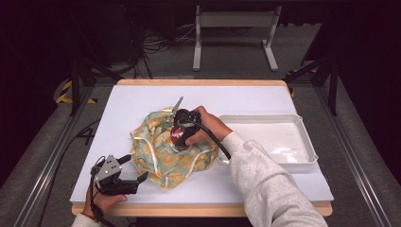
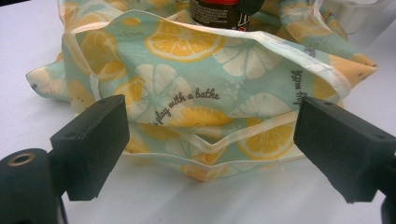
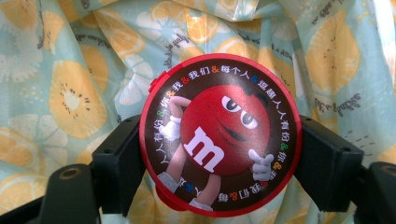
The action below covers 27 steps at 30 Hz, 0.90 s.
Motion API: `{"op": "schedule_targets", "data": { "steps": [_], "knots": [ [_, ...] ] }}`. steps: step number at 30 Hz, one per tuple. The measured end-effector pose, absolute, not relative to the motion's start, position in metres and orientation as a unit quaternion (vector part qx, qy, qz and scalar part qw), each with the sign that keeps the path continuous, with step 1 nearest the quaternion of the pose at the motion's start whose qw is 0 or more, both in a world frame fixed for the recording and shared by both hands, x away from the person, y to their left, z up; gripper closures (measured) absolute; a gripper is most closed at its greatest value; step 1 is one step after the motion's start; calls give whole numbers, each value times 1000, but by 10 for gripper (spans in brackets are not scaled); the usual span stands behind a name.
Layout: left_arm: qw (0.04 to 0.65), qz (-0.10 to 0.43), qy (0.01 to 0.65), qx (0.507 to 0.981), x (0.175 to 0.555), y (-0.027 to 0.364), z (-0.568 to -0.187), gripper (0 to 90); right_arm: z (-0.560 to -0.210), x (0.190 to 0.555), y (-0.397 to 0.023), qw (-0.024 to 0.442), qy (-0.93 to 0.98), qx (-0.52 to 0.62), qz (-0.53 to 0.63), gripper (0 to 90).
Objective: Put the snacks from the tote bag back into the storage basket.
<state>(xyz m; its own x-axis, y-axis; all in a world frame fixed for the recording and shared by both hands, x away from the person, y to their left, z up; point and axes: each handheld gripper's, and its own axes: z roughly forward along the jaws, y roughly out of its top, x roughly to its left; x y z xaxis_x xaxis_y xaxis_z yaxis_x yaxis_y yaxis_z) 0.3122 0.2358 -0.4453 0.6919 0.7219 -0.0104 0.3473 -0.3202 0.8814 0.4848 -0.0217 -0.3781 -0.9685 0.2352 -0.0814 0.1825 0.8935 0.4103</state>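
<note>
A crumpled cloth bag [image 1: 163,158] printed with lemon slices lies in the middle of the white table [image 1: 137,99]. Over the bag's centre, my right gripper [image 1: 179,134] is shut on a round M&M's container [image 1: 178,139]. Its red lid [image 3: 219,135], with the red candy character on it, sits gripped between both jaws, with the bag [image 3: 70,93] behind it. My left gripper [image 1: 135,168] stands open at the bag's near left corner. In the left gripper view that gripper [image 2: 210,149] frames the bag's hem [image 2: 205,112] without touching it, and the dark container [image 2: 217,11] stands behind.
A white plastic tray [image 1: 308,144] sits on the table to the right of the bag. A person's grey sleeve [image 1: 265,184] crosses the near right of the table. Bare table lies along the far side and far left.
</note>
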Motion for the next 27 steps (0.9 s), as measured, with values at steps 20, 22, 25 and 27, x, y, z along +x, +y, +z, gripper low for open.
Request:
{"op": "schedule_targets", "data": {
  "steps": [20,22,25,27],
  "knots": [
    [473,197,341,788,313,237,-446,110,-376,482,-27,72,970,103,207,261],
    [472,197,341,789,313,237,-446,110,-376,482,-28,72,971,102,206,261],
    [473,198,340,789,313,237,-446,110,-375,480,-28,73,971,101,203,261],
    [474,198,340,787,312,237,-446,109,-374,479,-29,75,972,98,200,261]
  ]
}}
